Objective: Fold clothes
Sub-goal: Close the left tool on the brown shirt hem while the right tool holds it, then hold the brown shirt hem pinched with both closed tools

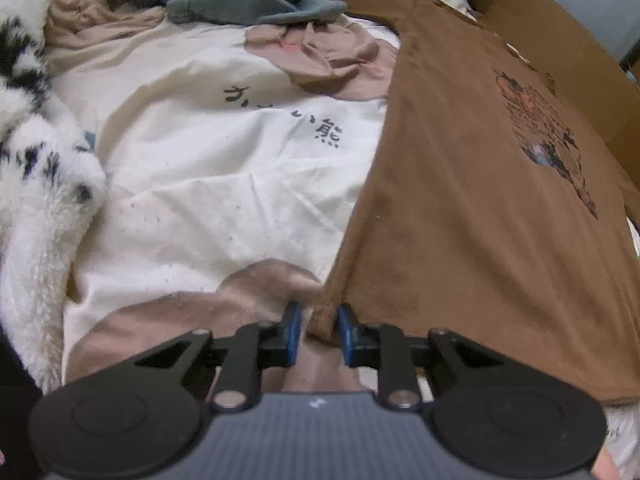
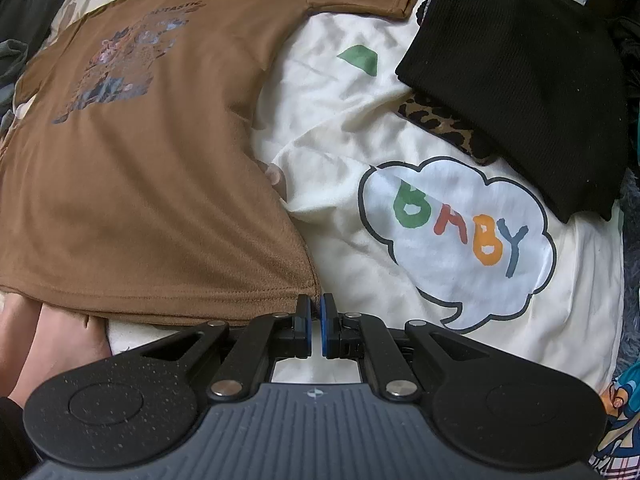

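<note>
Two grippers at brown T-shirt [image 2: 152, 184] hem on cream bedding [image 2: 360, 152]: left gripper [image 1: 319, 334] parted around corner; right gripper [image 2: 316, 328] clamped on hem corner.

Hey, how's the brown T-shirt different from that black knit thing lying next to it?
The brown T-shirt lies spread out flat; the black knit garment is folded into a compact block. The T-shirt has a picture print on its chest; the black one is plain and ribbed. The right gripper pinches the T-shirt's hem corner; nothing touches the black one. Both rest on the cream bedding.
</note>
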`<control>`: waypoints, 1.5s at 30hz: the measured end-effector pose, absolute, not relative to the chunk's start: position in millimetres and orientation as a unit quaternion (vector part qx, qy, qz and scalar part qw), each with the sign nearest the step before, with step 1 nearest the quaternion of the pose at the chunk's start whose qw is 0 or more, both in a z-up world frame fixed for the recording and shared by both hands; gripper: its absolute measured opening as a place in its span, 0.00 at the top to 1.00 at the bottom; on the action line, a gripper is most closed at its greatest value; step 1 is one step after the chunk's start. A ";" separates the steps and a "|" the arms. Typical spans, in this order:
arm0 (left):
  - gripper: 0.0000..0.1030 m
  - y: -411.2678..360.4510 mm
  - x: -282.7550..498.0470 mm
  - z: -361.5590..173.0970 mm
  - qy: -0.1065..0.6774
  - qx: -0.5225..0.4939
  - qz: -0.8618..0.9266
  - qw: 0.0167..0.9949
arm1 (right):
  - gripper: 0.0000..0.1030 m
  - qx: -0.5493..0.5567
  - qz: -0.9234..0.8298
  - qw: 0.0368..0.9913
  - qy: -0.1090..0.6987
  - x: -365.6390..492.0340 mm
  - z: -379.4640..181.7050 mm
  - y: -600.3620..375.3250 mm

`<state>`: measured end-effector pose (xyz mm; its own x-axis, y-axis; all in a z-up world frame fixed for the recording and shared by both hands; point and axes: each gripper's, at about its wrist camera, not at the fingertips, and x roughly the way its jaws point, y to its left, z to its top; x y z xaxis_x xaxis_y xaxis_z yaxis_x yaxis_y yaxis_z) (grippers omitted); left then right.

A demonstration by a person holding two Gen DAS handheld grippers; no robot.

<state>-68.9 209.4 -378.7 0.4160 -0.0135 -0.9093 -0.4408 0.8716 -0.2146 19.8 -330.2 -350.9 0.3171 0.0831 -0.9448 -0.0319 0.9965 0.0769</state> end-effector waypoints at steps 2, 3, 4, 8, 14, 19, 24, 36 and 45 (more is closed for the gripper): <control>0.87 208.6 -67.2 -378.7 0.529 -0.214 0.131 0.811 | 0.98 0.024 0.035 0.811 0.583 19.9 -350.4 -331.0; 0.90 208.2 -66.4 -378.6 0.531 -0.213 0.131 0.810 | 0.98 0.026 0.035 0.811 0.583 19.8 -349.9 -331.4; 0.92 207.4 -65.5 -377.7 0.534 -0.210 0.130 0.809 | 0.98 0.028 0.034 0.811 0.584 19.6 -349.5 -331.8; 0.95 206.8 -63.5 -367.6 0.542 -0.209 0.132 0.803 | 0.98 0.038 0.034 0.812 0.582 19.6 -342.0 -332.4; 0.95 214.1 -63.6 -328.1 0.534 -0.208 0.127 0.810 | 0.98 0.056 0.048 0.818 0.570 21.8 -311.5 -332.1; 0.95 222.0 -60.7 -290.2 0.524 -0.207 0.117 0.818 | 0.98 0.072 0.071 0.822 0.560 21.6 -283.9 -329.1; 0.95 230.5 -57.1 -256.7 0.512 -0.199 0.112 0.828 | 0.98 0.087 0.078 0.828 0.549 15.9 -261.4 -328.2; 0.95 239.8 -54.4 -214.5 0.502 -0.204 0.096 0.835 | 0.99 0.127 0.064 0.832 0.536 4.7 -231.0 -338.5; 0.95 241.0 -64.4 -225.9 0.522 -0.200 0.095 0.824 | 0.99 0.135 0.052 0.818 0.556 -2.9 -245.2 -341.7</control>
